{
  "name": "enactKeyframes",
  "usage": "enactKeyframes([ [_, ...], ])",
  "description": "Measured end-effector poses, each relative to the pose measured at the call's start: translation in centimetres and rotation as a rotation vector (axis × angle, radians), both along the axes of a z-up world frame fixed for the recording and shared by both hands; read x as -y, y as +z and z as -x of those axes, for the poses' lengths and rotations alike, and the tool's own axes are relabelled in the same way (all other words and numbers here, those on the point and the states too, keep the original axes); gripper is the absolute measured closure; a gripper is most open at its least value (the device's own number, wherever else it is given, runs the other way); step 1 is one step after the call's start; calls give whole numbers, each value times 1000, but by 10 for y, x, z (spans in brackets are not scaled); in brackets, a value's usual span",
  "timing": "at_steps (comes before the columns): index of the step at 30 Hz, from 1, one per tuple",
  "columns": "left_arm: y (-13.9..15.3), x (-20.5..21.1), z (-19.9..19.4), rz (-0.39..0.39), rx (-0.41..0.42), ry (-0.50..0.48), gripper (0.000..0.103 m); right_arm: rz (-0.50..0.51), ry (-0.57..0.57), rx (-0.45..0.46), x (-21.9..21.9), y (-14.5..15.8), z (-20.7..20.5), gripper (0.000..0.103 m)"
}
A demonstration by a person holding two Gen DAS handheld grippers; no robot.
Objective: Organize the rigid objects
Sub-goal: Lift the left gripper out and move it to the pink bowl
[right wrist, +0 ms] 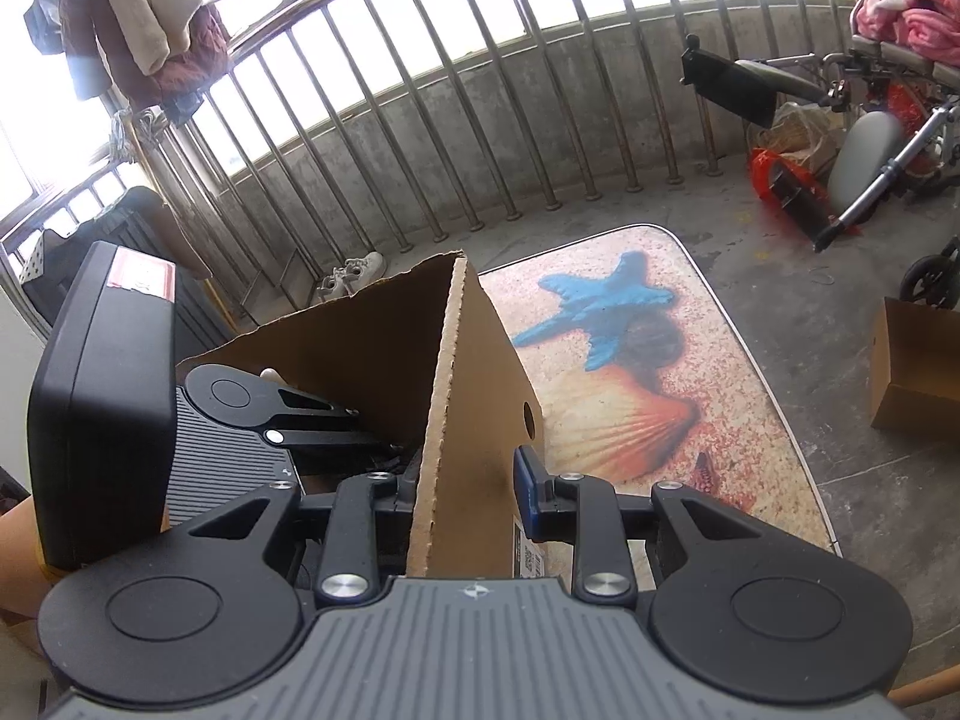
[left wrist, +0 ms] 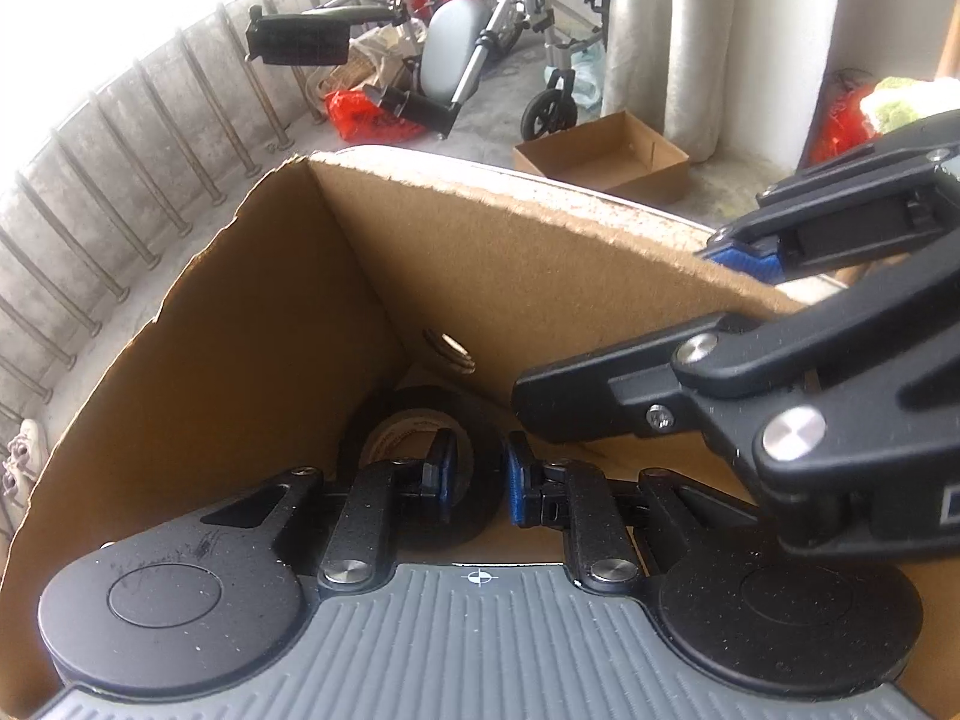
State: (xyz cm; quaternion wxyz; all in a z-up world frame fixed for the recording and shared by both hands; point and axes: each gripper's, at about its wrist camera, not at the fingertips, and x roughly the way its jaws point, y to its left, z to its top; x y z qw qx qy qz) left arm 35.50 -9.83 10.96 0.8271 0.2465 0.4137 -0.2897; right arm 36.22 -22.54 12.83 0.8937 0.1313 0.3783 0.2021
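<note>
Left claw (left wrist: 477, 483) down inside the cardboard box (left wrist: 252, 360), clenched on the rim of a black tape roll (left wrist: 414, 450): one pad inside the ring's hole, the other outside its wall. Roll sitting low in the box's far corner, seemingly on the box floor. Right claw (right wrist: 465, 483) straddling the box's side wall (right wrist: 444, 396), one finger inside, one outside, gap visible on the outer pad's side, so loosely bracing rather than pinching hard as far as can be told. Box itself on the bench (right wrist: 660, 372), towards its left edge, on the starfish-and-shell print.

Step in hand, by the look of it: setting the roll down in the box. To do well: ease the ring flat onto the floor before letting go, open both pads clear of the rim, draw straight up without snagging the wall. Keep the right claw steady so the box doesn't skid or tip.
</note>
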Motion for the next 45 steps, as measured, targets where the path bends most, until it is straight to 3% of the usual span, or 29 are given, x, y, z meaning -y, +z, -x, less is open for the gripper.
enactKeyframes([
  [8,4,6,1,-33,29,-11,81,3,6,8,0,3,4,71],
  [11,15,2,10,-39,46,6,72,9,-3,8,0,6,7,71],
  [14,35,-6,27,-48,75,30,72,24,-23,27,3,14,15,71],
  [17,66,-20,61,10,120,43,72,23,-49,53,10,28,27,71],
  [20,99,-36,114,98,185,-5,67,12,-56,86,19,44,44,71],
  [24,115,-62,181,213,210,3,59,8,-33,137,29,66,77,71],
  [30,72,-107,231,351,127,154,59,-66,15,145,45,67,140,71],
  [34,25,-131,231,383,23,315,62,-88,34,122,44,53,171,71],
  [39,-19,-147,215,464,-91,425,63,-80,84,22,21,18,181,71],
  [40,-24,-147,211,488,-113,431,67,-78,91,3,16,10,182,71],
  [42,-30,-148,207,540,-132,452,88,-97,97,-35,7,-5,184,71],
  [45,-31,-142,204,516,-114,426,95,-106,104,-77,-4,-22,183,71],
])
